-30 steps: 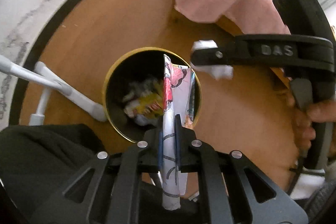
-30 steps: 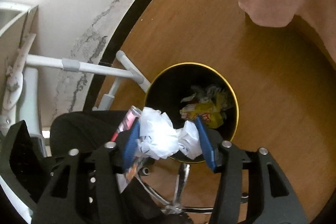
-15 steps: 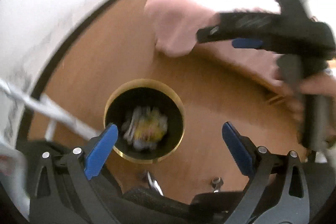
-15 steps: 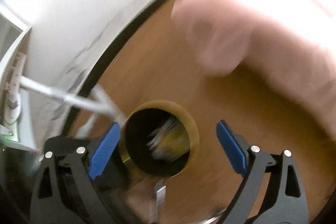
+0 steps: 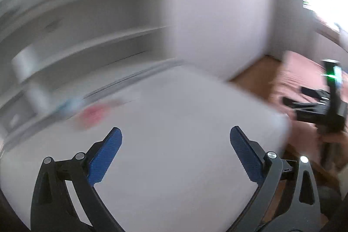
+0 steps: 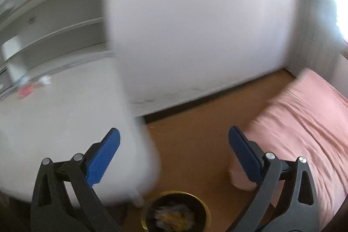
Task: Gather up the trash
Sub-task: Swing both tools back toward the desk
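Round black gold-rimmed trash bin (image 6: 176, 212) on the wooden floor (image 6: 191, 134), holding blurred yellow and white crumpled trash (image 6: 171, 217), beside the white desk's (image 5: 174, 123) corner. Left gripper (image 5: 175, 153) and right gripper (image 6: 174, 153) gape wide, empty; the right jaws have just been opening. Beyond: a blurred pink scrap (image 5: 92, 115) on the desk, a pink-sheeted bed (image 6: 304, 123) and a white wall (image 6: 195, 25).

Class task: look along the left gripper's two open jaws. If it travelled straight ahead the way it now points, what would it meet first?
Most likely the white tabletop. The left gripper points down at it, open and empty. The picture is blurred, so depth is uncertain.
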Action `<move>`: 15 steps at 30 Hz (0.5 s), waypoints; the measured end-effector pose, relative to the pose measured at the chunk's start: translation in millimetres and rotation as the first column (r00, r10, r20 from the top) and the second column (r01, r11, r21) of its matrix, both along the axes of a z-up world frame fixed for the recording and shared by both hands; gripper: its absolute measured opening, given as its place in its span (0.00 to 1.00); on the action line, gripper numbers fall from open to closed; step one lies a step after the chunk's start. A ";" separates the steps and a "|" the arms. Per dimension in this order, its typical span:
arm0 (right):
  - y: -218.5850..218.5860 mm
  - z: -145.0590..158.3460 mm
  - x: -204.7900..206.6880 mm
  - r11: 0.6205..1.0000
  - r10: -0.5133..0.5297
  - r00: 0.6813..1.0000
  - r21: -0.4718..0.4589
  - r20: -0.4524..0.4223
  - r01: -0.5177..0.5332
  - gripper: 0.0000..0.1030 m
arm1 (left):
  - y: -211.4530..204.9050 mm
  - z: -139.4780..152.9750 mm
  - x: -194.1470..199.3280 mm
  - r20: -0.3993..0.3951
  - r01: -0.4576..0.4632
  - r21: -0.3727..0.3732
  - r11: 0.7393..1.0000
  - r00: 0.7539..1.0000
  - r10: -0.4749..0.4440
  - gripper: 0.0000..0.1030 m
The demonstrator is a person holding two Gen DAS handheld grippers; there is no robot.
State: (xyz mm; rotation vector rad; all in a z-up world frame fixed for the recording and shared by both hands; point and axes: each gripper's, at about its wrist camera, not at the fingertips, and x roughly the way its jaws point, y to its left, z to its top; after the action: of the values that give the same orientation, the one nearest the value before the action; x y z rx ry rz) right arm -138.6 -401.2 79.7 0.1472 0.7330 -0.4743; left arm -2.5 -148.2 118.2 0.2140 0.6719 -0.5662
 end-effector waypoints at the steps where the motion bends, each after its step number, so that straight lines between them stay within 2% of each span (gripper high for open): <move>1: 15.4 1.6 23.1 0.998 0.060 0.998 0.017 0.003 -0.060 0.93 | 23.0 -1.4 11.4 -0.023 -0.066 0.002 0.998 0.998 0.066 0.94; 3: 42.4 5.0 56.7 0.986 0.156 0.988 0.052 0.018 -0.156 0.93 | 75.2 -3.6 31.1 -0.080 -0.205 -0.007 0.979 0.976 0.204 0.94; 7: 103.6 8.9 115.0 0.936 0.339 0.940 0.094 0.027 -0.340 0.93 | 144.2 -13.2 48.4 -0.114 -0.381 0.020 0.924 0.918 0.381 0.94; 9: 134.7 7.3 138.3 0.903 0.418 0.908 0.106 0.009 -0.416 0.93 | 170.7 -19.2 54.5 -0.134 -0.418 0.032 0.908 0.898 0.418 0.94; 13: 187.3 2.8 164.6 0.850 0.522 0.851 0.120 -0.054 -0.513 0.93 | 187.5 -29.8 68.6 -0.161 -0.436 0.050 0.899 0.884 0.438 0.94; 15: 202.2 0.0 173.9 0.836 0.545 0.834 0.132 -0.084 -0.533 0.93 | 199.9 -33.7 71.0 -0.170 -0.440 0.058 0.896 0.880 0.443 0.94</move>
State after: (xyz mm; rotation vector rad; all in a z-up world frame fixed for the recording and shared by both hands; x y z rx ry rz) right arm 35.3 -199.0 79.7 0.0025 0.8767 0.1018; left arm 68.5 51.7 84.5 0.0199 0.8705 -0.1384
